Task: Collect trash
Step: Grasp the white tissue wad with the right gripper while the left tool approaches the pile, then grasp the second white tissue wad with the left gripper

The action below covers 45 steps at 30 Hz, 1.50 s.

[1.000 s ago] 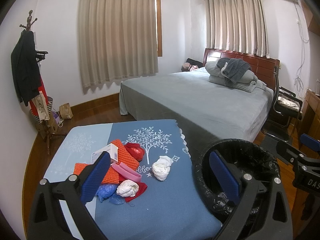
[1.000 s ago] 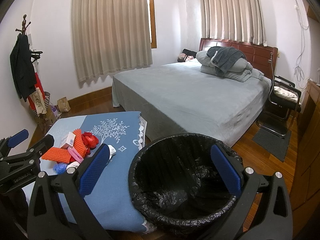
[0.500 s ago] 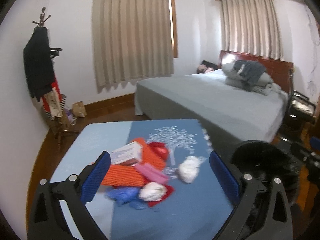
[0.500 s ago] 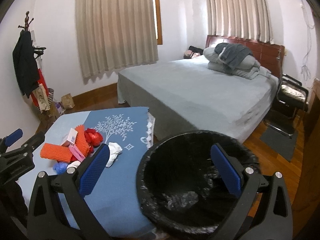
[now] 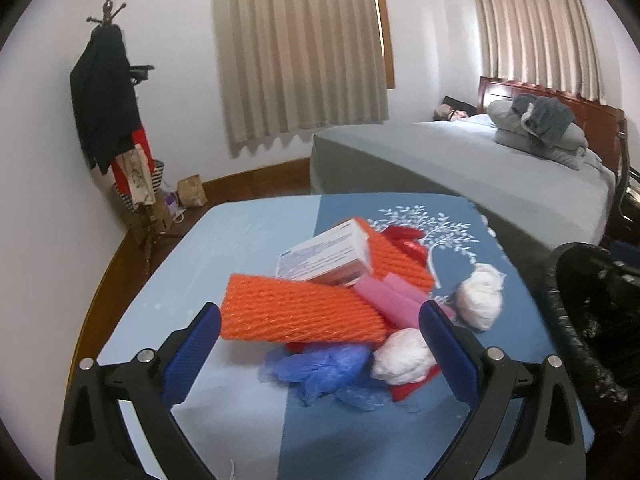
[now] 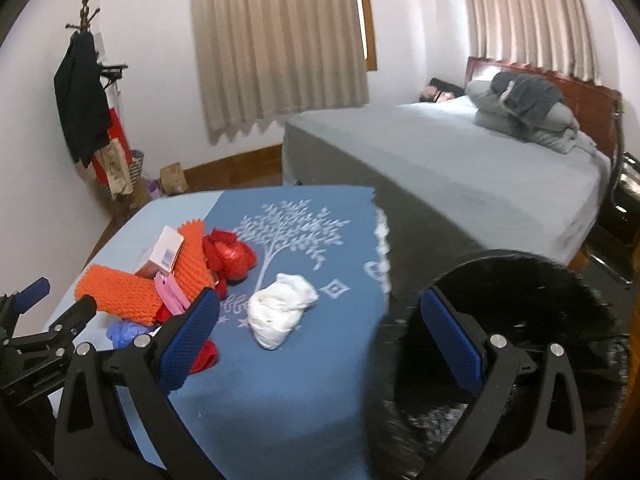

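Note:
A pile of trash lies on the blue-clothed table (image 5: 240, 248): orange foam netting (image 5: 296, 312), a small white carton (image 5: 324, 256), a pink strip (image 5: 384, 300), red wrappers (image 5: 404, 240), a blue plastic glove (image 5: 320, 368) and two white paper wads (image 5: 402, 356) (image 5: 480, 296). My left gripper (image 5: 320, 352) is open and empty, low over the pile's near side. My right gripper (image 6: 320, 344) is open and empty, above the table's edge beside the black-lined bin (image 6: 520, 320). The netting (image 6: 120, 292) and a white wad (image 6: 280, 308) show in the right wrist view.
A grey bed (image 5: 460, 160) with folded bedding stands behind the table. A coat stand (image 5: 108, 112) with clothes and bags is at the left wall. A chair (image 6: 620, 208) is at the far right. The bin (image 5: 592, 312) stands right of the table.
My left gripper has swung left and moved in close over the trash pile. My right gripper has shifted left, so the bin now sits at the right of its view.

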Tool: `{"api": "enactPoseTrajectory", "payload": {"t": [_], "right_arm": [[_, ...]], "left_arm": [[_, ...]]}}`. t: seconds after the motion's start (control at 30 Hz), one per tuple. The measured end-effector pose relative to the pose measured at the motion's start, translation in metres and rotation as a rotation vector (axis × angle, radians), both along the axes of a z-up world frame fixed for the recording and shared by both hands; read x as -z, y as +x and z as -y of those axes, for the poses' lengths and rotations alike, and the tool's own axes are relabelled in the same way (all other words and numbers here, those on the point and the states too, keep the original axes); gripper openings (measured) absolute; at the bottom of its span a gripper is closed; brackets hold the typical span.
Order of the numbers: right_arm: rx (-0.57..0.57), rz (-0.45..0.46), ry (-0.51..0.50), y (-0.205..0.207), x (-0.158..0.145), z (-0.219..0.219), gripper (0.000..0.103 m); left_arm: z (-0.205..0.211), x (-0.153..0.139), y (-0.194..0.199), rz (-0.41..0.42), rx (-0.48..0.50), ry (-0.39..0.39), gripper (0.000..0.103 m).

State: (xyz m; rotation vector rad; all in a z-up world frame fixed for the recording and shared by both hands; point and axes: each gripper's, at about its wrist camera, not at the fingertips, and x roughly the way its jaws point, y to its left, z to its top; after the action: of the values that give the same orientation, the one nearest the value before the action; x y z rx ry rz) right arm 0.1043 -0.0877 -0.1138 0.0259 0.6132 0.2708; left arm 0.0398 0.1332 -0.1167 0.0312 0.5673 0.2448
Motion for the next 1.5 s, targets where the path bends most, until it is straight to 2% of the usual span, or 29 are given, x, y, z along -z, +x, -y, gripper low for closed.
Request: {"api": "enactPoseTrajectory", "payload": {"t": [0.13, 0.2, 0.53, 0.63, 0.73, 0.87, 0.9, 1.1, 1.3, 1.5], "right_arm": [[-0.034, -0.038, -0.025, 0.019, 0.022, -0.024, 0.092], [-0.054, -0.061, -0.03, 0.028, 0.032, -0.034, 0.084], [-0.052, -0.159, -0.089, 0.061, 0.073, -0.052, 0.081], [-0.065, -0.19, -0.093, 0.065, 0.08, -0.054, 0.074], [-0.095, -0.219, -0.084, 0.068, 0.084, -0.056, 0.063], [-0.161, -0.236, -0.066, 0.068, 0.087, -0.061, 0.036], [-0.171, -0.238, -0.067, 0.067, 0.086, -0.062, 0.034], [-0.184, -0.217, -0.054, 0.057, 0.078, -0.059, 0.03], [-0.164, -0.197, -0.04, 0.045, 0.065, -0.044, 0.03], [-0.155, -0.191, -0.04, 0.036, 0.06, -0.034, 0.03]], "left_arm": [[-0.01, 0.009, 0.005, -0.005, -0.014, 0.0, 0.097], [-0.015, 0.012, 0.008, -0.01, -0.023, -0.006, 0.097], [-0.024, 0.017, 0.013, -0.005, -0.021, -0.023, 0.096], [-0.022, 0.017, 0.01, -0.01, -0.019, -0.029, 0.096], [-0.02, 0.021, 0.007, -0.022, -0.017, -0.029, 0.096], [-0.017, 0.024, 0.001, -0.041, -0.012, -0.036, 0.096], [-0.016, 0.025, -0.001, -0.041, -0.01, -0.038, 0.096], [-0.006, 0.023, -0.005, -0.028, 0.015, -0.049, 0.095], [0.007, 0.027, 0.001, -0.038, 0.084, -0.079, 0.079], [0.021, 0.041, 0.016, -0.079, 0.137, -0.087, 0.073]]}}
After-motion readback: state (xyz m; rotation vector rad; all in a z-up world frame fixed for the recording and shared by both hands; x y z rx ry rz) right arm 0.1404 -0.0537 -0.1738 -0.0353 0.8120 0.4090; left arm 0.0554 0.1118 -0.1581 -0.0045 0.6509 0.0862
